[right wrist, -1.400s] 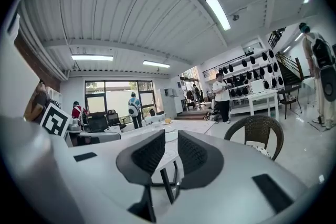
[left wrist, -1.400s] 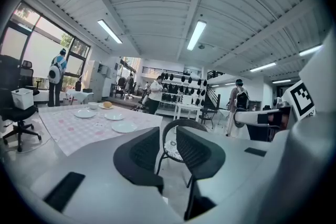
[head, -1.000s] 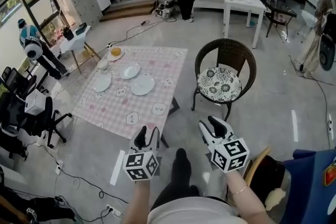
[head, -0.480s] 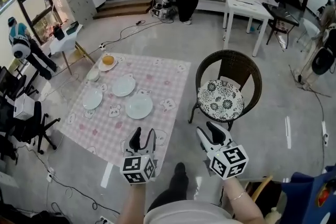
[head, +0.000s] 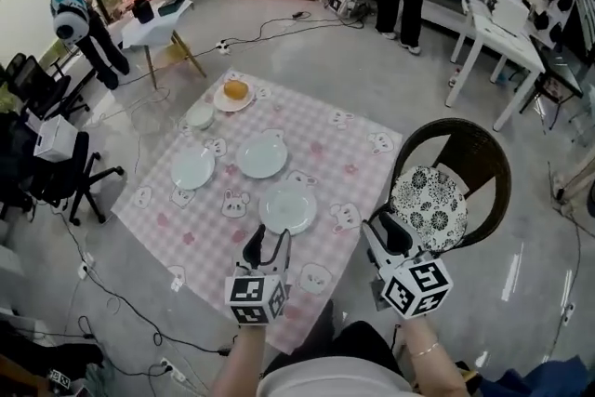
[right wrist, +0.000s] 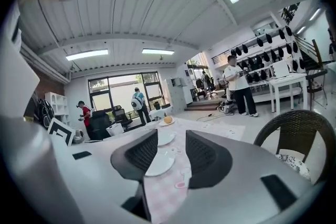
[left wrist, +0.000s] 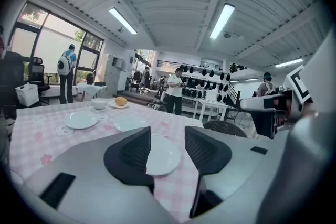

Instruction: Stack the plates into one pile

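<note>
From the head view, the table [head: 358, 149] wears a pink checked cloth, and three empty white plates lie apart on it. The near plate [head: 288, 207] is closest, the middle plate [head: 261, 155] lies beyond it, and the left plate [head: 192, 168] is off to the left. Farther away are a far plate [head: 233, 95] carrying something round and orange-brown and a small bowl [head: 199, 115]. The left gripper [head: 268, 242] hangs over the near edge, just short of the near plate. The right gripper [head: 383, 232] is to its right, beside a wicker chair [head: 465, 165].

In the left gripper view, the jaws have just been opening and stand wide apart with nothing in them. The near plate [left wrist: 164, 157] shows through the gap, flat on the cloth and untouched.

In the right gripper view, these jaws have also just been opening and are spread and empty. The near plate [right wrist: 160, 162] lies ahead between them, with the middle plate [right wrist: 165, 137] beyond it.

I'd say nothing is stacked yet and this is the reach-in. Next, one gripper needs to dip low, straddle a plate's thin rim, close on it, and carry the plate onto another.
</note>
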`<state>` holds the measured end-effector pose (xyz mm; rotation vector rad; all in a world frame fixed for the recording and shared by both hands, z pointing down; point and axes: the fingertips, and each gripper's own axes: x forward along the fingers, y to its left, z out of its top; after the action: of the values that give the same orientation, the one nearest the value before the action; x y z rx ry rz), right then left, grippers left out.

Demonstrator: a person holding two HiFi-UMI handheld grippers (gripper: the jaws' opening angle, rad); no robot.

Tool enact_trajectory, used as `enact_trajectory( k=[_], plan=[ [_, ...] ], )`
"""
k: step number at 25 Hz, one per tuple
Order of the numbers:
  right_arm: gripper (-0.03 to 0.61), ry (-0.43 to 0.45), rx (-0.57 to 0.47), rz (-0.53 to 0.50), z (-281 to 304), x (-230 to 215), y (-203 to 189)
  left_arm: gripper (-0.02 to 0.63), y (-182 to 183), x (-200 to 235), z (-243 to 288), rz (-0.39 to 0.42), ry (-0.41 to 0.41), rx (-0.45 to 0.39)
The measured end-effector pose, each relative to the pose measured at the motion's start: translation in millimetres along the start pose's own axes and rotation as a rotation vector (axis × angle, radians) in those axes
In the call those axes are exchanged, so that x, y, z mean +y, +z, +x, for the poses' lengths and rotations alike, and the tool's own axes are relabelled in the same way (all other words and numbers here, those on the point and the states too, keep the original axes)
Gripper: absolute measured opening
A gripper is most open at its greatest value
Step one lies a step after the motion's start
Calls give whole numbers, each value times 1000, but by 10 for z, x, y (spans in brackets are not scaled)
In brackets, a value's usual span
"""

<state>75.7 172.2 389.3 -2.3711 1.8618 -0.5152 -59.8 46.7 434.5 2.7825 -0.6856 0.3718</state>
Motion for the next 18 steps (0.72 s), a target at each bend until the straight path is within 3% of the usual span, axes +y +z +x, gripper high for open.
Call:
enact_trajectory(
  k=[10, 18],
  plan=[
    [155, 194, 105, -44, 1039, 228, 71, 205, 49, 588, 155, -115, 156, 13],
    [152, 372, 189, -55, 1845, 157, -26, 206, -85, 925, 380, -209, 343, 40]
  ],
)
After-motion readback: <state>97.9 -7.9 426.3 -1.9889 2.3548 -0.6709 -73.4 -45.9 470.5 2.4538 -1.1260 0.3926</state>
